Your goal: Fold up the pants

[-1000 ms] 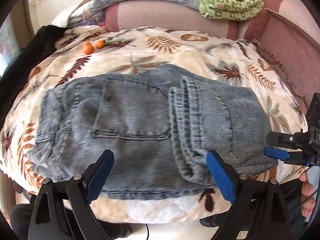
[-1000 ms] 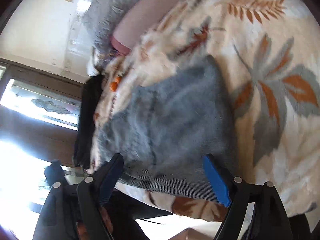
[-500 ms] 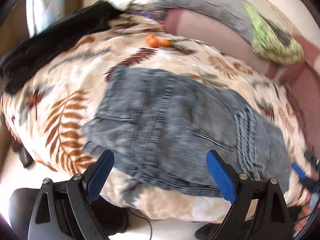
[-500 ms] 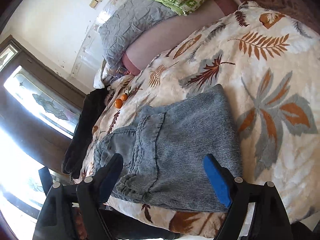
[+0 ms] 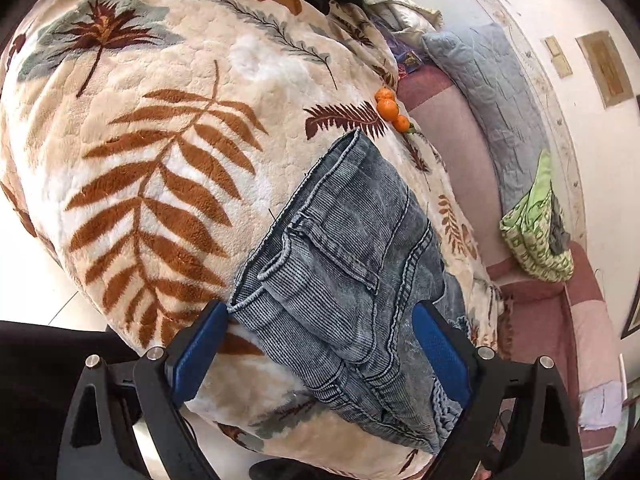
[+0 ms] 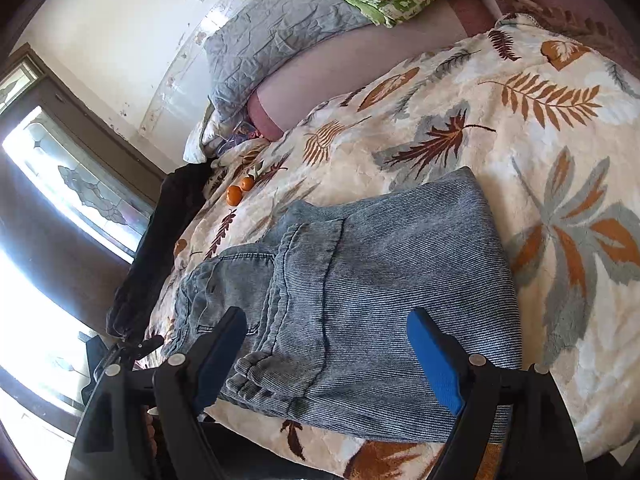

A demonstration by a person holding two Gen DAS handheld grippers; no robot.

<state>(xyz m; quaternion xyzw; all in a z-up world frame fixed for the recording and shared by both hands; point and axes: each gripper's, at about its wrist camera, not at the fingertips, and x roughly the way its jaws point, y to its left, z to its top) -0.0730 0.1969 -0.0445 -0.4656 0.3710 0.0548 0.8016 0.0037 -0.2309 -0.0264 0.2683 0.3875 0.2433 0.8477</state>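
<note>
I see the folded pants (image 6: 360, 280) lying on the leaf-print blanket (image 6: 520, 128) near the bed's edge; my left gripper (image 5: 320, 344) and right gripper (image 6: 332, 356) both hover spread, pinching nothing.

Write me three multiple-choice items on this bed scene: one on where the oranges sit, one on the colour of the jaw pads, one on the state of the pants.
1. Where are the oranges?
A. On the leaf-print blanket, beyond the pants
B. On top of the pants
C. Between the right gripper's jaws

2. What colour are the pads on the right gripper?
A. Red
B. Blue
C. Green

3. How are the grey-blue pants?
A. Hanging from a gripper
B. Spread out at full length
C. Folded into a compact stack, flat on the blanket

Answers: 1 A, the fruit lies on the blanket apart from the denim. 2 B, both pads are blue. 3 C, layered folds show and the jaws stand apart, gripping nothing.
</note>
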